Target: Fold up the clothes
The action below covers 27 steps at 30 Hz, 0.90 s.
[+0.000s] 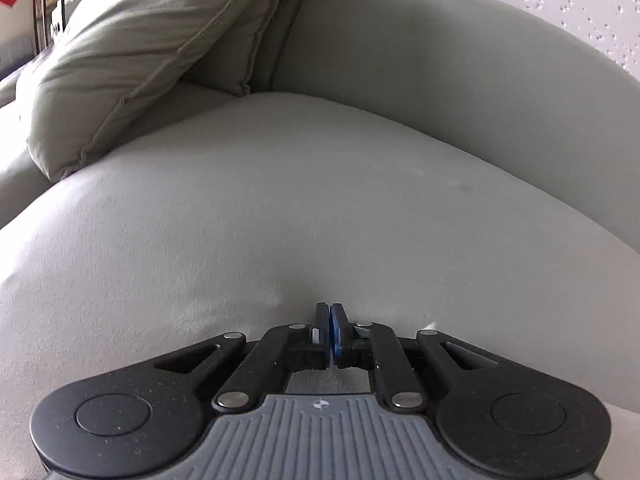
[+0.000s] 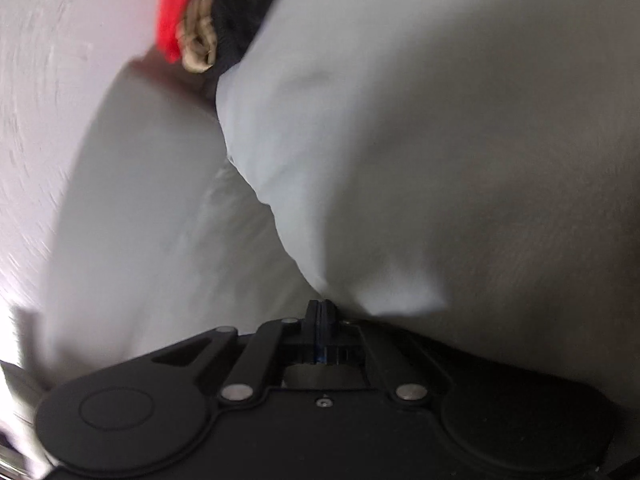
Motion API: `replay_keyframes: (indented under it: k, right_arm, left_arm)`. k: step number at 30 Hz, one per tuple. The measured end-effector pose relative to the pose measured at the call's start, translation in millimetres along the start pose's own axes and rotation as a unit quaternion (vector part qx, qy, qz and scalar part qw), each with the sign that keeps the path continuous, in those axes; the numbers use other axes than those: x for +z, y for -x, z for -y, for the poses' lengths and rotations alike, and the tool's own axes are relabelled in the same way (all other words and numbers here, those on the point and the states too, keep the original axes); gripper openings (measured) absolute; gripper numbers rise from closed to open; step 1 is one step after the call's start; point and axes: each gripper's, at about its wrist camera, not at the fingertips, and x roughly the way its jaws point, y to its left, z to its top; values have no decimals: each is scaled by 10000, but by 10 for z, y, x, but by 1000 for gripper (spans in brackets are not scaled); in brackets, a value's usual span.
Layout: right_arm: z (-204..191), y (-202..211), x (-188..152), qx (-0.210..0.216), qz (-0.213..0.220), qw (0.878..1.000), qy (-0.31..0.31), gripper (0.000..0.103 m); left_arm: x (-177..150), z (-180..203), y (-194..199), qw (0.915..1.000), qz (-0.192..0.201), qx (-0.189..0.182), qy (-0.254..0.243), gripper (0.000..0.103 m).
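A pale grey cloth (image 2: 420, 152) fills the right wrist view, blurred. Its folded edge runs down to my right gripper (image 2: 320, 305), which is shut on that edge; a loose corner (image 2: 434, 300) sticks out just right of the tips. In the left wrist view my left gripper (image 1: 330, 309) is shut, its tips pressed into pale fabric (image 1: 280, 220) that puckers toward them. Whether that fabric is the cloth or the sofa seat is hard to tell.
A sofa back (image 1: 440, 60) rises behind, with a loose cushion (image 1: 140, 52) leaning at the left. Shelving (image 1: 48, 4) shows at the far left. In the right wrist view, red, tan and black items (image 2: 200, 20) lie bunched at the top, beside a white surface (image 2: 52, 100).
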Motion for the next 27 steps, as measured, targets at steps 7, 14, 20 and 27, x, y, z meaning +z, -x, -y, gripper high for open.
replay_keyframes:
  k: [7,14,20,27]
  right_arm:
    - [-25,678,38,13,390,9992,99,8]
    - [-248,1885,-49,808,7,9940,742,21]
    - [-393,2292,-340,1009,-216,9872,1218,38]
    - [-492,1650,-1089,453,-1081,9688,2185,17]
  left_arm:
    - [-68,-203,1046,9964,411,-680,-312,12]
    - [-226,-454,2104,9875,596,-800,-1223,15]
    - [-691,-437,2520,9710,480,-1403,-1875,22]
    - [-1397,338,2280,9583,-88,-1326,-2530,24]
